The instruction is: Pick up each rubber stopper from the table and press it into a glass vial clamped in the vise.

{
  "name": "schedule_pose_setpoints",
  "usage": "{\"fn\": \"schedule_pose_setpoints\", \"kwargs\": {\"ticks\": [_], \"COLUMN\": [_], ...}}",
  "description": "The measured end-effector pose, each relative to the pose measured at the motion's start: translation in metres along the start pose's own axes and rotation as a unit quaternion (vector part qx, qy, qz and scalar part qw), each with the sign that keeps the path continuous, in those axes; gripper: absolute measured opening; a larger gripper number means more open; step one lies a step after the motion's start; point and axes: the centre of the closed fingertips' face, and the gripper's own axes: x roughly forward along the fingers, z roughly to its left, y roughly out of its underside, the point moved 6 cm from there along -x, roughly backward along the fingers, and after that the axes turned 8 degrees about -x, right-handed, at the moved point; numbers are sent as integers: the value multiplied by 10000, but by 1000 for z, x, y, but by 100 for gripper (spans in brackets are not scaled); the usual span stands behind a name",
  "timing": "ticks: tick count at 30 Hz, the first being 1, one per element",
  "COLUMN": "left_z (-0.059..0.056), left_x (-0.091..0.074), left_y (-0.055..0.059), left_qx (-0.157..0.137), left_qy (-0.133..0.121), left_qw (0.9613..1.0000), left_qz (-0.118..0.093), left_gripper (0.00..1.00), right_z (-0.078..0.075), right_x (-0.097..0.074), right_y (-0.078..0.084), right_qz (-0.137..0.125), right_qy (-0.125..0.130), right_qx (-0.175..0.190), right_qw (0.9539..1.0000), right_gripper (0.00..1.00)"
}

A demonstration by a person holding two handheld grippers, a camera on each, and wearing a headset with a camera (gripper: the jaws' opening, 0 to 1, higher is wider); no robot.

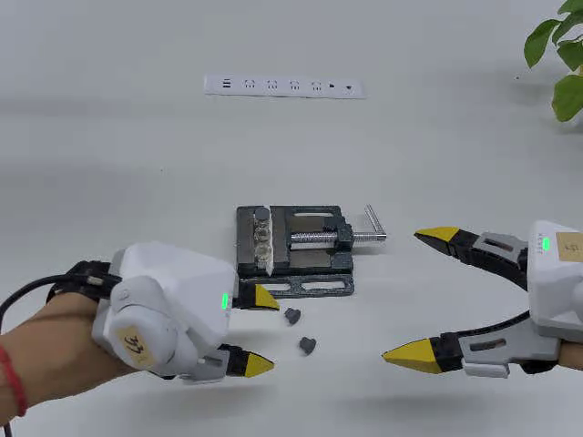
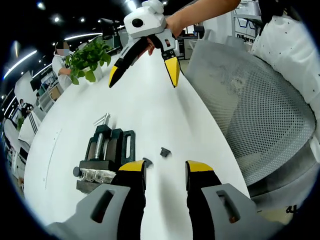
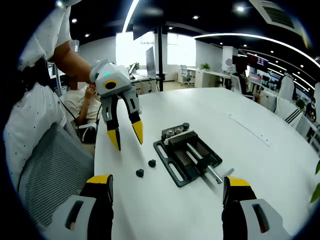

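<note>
- Here, the left tongs (image 1: pixel 264 331) hover low over the white table (image 1: pixel 127 182), hand level, jaws partly apart and empty.
- Just off their yellow tips lie a small dark grey rubber stopper (image 1: pixel 307 345) and a second stopper (image 1: pixel 292 316). They are probably light, soft and grippy, best pinched across the wider head.
- The right tongs (image 1: pixel 408 296) gape wide, empty, well apart opposite.
- Beyond both, the black metal vise (image 1: pixel 310 264) clamps clear glass vials (image 1: pixel 262 244). They are brittle, so press gently and squarely.

Cropped or too small
Far right, the plant (image 1: pixel 557 56) runs off the edge; the vials (image 1: pixel 262 240) in the vise (image 1: pixel 330 265) are too small to count.
</note>
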Motion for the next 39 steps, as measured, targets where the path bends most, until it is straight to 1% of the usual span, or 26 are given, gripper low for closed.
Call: {"fn": "schedule_pose_setpoints", "kwargs": {"ticks": [2, 3, 7, 11, 13, 17, 19, 22, 24, 29, 31, 35, 39], "left_z": [0, 0, 1, 3, 5, 5, 7, 6, 6, 8, 8, 7, 7], "left_x": [6, 9, 17, 25, 30, 37, 39, 44, 46, 48, 49, 52, 54], "left_y": [2, 3, 8, 9, 11, 5, 6, 3, 4, 5, 3, 5, 7], "left_qx": [99, 116, 144, 178, 191, 240, 271, 371, 455, 565, 628, 690, 710], "left_qy": [59, 91, 141, 183, 206, 231, 253, 314, 343, 404, 435, 507, 522], "left_qw": [9999, 9999, 9997, 9995, 9994, 9992, 9990, 9984, 9977, 9968, 9962, 9952, 9949], "left_qz": [81, 84, 154, 191, 215, 221, 240, 304, 362, 397, 413, 473, 492], "left_gripper": [26, 25, 22, 20, 18, 16, 16, 15, 15, 13, 12, 10, 9], "right_z": [1, 1, 3, 5, 7, 9, 10, 12, 13, 13, 13, 12, 12], "right_x": [-1, -1, -2, -3, -4, -5, -6, -7, -8, -11, -12, -13, -13], "right_y": [1, 1, 3, 4, 5, 8, 10, 14, 15, 18, 19, 21, 20], "right_qz": [-10, -7, 10, 5, -4, 9, 22, 38, 51, 62, 80, 98, 84], "right_qy": [2, 1, -19, -1, -8, -24, -42, -62, -72, -9, 5, 16, 40], "right_qx": [8, 16, 42, 58, 66, 45, 37, 37, 36, 99, 120, 128, 144], "right_qw": [10000, 10000, 10000, 10000, 10000, 10000, 10000, 10000, 10000, 9999, 9999, 9999, 9999], "right_gripper": [89, 89, 88, 88, 88, 89, 89, 91, 91, 90, 90, 90, 89]}}
